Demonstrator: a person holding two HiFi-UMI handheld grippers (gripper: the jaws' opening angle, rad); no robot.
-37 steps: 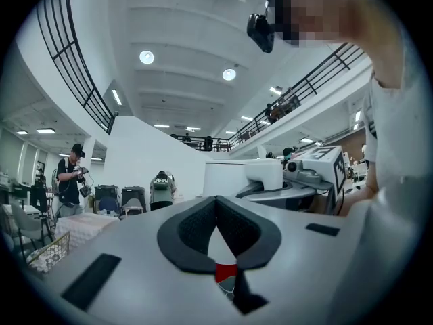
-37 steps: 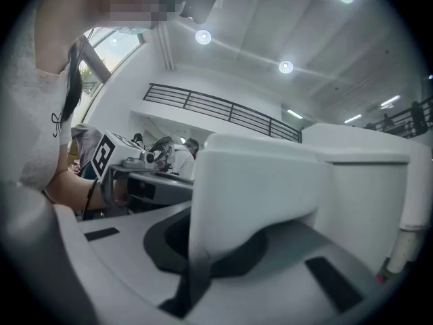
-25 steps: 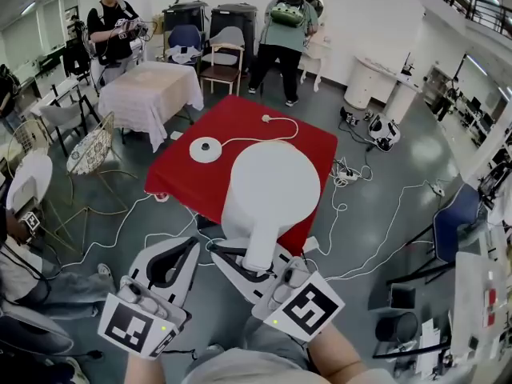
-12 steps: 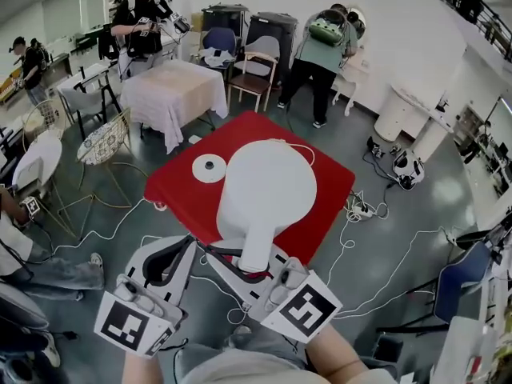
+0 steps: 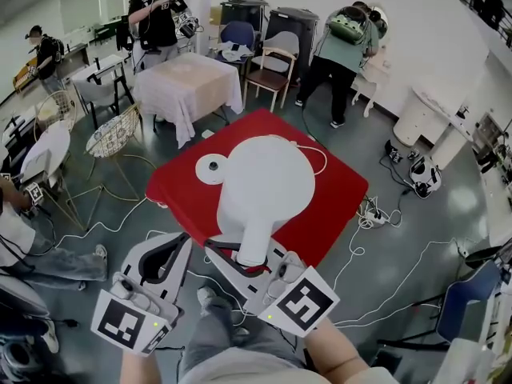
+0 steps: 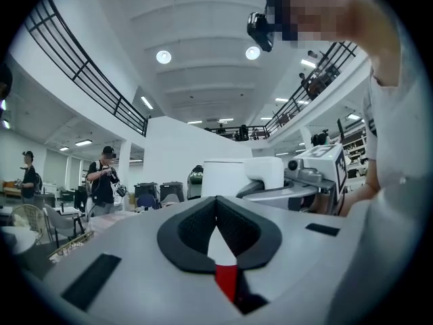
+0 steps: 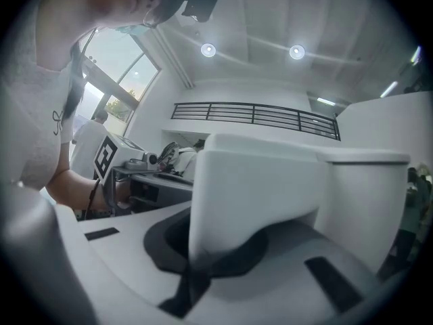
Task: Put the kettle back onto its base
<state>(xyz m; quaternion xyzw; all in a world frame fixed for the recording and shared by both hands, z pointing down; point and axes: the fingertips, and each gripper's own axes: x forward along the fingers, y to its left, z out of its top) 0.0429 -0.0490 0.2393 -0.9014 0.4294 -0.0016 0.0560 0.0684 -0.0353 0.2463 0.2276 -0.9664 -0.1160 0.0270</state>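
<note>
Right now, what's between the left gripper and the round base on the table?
The head view shows it: from the left gripper, a strip of grey floor crossed by a white cable, then bare red tablecloth up to the base.

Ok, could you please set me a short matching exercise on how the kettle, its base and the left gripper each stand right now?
Things:
1. kettle
2. base
3. left gripper

States:
A. lying on the red table
B. jaws together, nothing between them
C. held by its handle in the jaws of the right gripper

Pairs: 1-C, 2-A, 3-B.
</note>
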